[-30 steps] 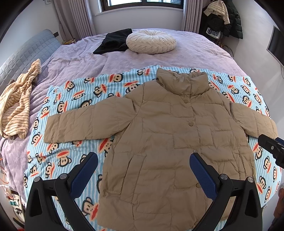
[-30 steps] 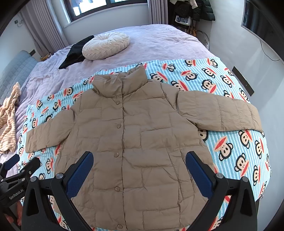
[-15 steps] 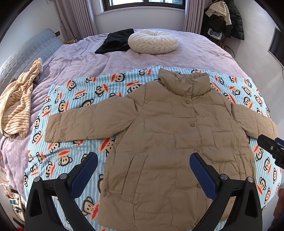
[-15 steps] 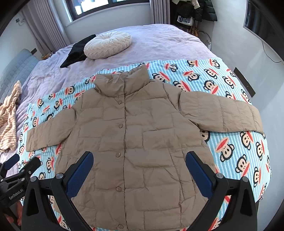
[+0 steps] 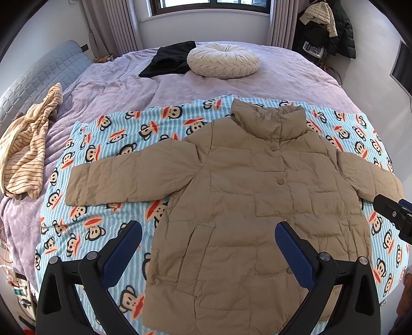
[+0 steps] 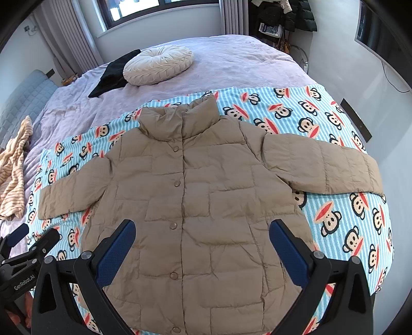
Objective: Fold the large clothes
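Hovering wide open and empty over the hem, the left gripper (image 5: 208, 247) and right gripper (image 6: 202, 242) face a tan puffer jacket (image 6: 195, 201). It lies buttoned, collar pointing away, sleeves spread crosswise on the monkey-print blanket (image 6: 342, 211) at the bed's near edge, each cuff nearer its own-side gripper.

Daylit bedroom, curtained window (image 5: 208, 5), lilac bed (image 5: 283, 74)

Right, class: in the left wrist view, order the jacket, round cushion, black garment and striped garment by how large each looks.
1. Jacket, by far the largest.
2. Striped garment.
3. Round cushion.
4. Black garment, partly hidden under the cushion.
The cushion and black garment lie farther from the camera, so their true sizes are unsure.
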### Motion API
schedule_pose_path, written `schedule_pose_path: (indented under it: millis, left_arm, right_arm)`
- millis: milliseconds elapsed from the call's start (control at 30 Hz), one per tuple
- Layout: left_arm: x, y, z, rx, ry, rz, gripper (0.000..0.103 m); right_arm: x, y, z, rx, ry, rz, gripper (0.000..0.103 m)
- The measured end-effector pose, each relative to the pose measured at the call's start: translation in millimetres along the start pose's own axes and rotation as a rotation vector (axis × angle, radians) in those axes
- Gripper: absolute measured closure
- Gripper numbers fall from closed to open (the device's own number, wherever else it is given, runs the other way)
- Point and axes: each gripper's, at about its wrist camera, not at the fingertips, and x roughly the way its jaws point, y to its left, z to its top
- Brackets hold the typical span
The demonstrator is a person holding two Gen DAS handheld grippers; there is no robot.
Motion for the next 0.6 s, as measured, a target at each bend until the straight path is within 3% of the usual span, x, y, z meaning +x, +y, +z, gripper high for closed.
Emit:
schedule_pose_path:
  millis: [600]
  left_arm:
    - [10,9,0,-0.010,0.018,0.012,0.000]
  right_arm:
    - [9,4,4,0.000,0.036,0.005,0.000]
